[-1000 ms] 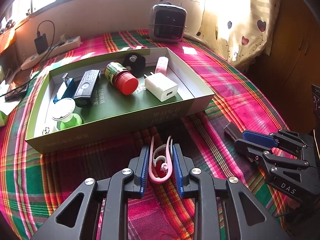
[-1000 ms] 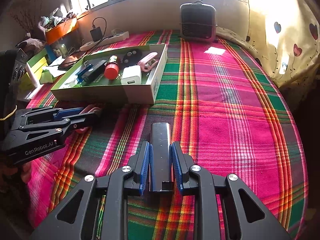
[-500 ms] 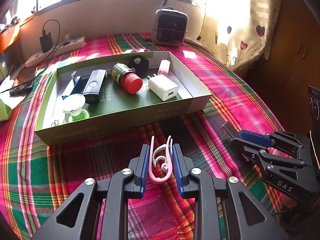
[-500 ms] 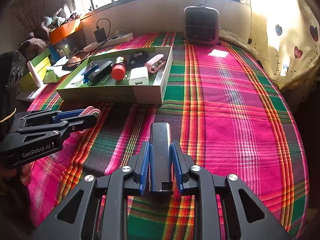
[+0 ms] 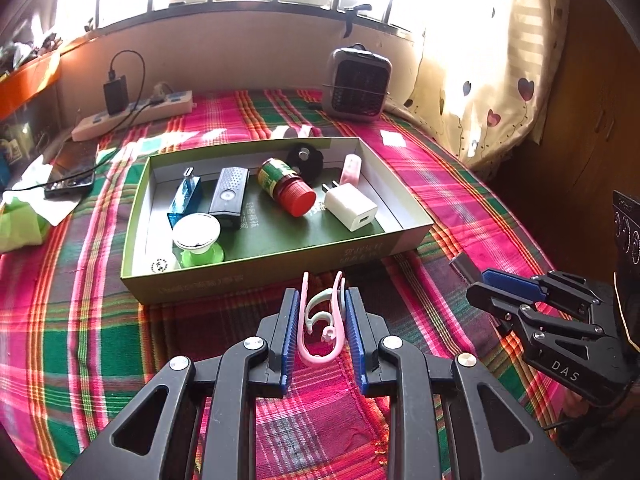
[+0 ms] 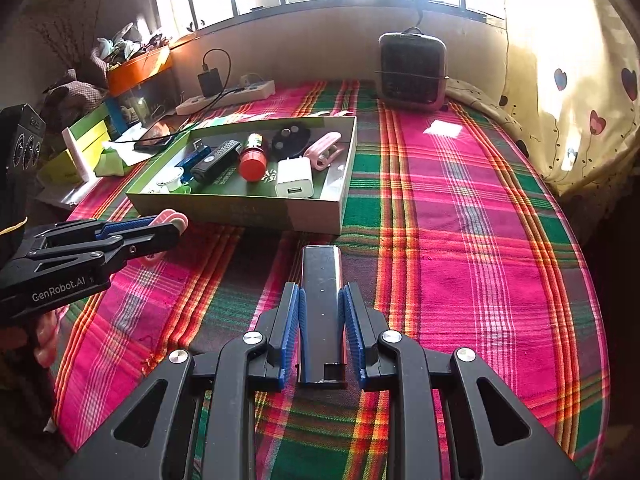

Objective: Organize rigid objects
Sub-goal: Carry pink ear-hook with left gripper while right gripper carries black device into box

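Pink clip (image 5: pixel 322 320) half-hidden btwn claw pads (image 5: pixel 291 330)

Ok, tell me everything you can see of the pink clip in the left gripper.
The pink clip is a slim U-shaped loop that looks like plastic, with a pale inner hook and a small knob inside. It stands on edge between the blue pads of the left gripper, closed end toward the camera, two prongs pointing toward the box. It is held above the plaid cloth, short of the box.
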The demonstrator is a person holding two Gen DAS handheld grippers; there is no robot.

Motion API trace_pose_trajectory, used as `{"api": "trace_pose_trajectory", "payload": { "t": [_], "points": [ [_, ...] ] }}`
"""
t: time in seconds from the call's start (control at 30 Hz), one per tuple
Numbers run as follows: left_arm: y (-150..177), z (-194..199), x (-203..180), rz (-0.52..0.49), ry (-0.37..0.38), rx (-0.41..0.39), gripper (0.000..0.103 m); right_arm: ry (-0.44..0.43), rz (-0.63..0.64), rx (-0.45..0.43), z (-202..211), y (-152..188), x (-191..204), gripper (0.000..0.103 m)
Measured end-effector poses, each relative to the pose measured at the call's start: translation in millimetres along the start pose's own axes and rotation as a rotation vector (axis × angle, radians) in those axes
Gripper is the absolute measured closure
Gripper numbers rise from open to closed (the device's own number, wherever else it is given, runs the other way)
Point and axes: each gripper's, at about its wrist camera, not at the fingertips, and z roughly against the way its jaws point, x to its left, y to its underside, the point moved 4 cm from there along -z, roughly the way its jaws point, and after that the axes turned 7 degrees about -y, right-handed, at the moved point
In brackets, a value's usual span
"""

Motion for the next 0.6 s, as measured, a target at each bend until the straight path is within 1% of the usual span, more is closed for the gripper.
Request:
{"api": "trace_pose_trajectory", "payload": {
  "t": [0.33,0.6],
  "points": [
    [-17,7,13,0.014,-0.013,-0.033,0.081,0.002,0.033,-0.032,5,-20,8,0.079],
    [-26,1,18,0.019,-0.019,-0.032,0.081,0.002,0.042,-0.051,1,-43,9,0.079]
  ]
}}
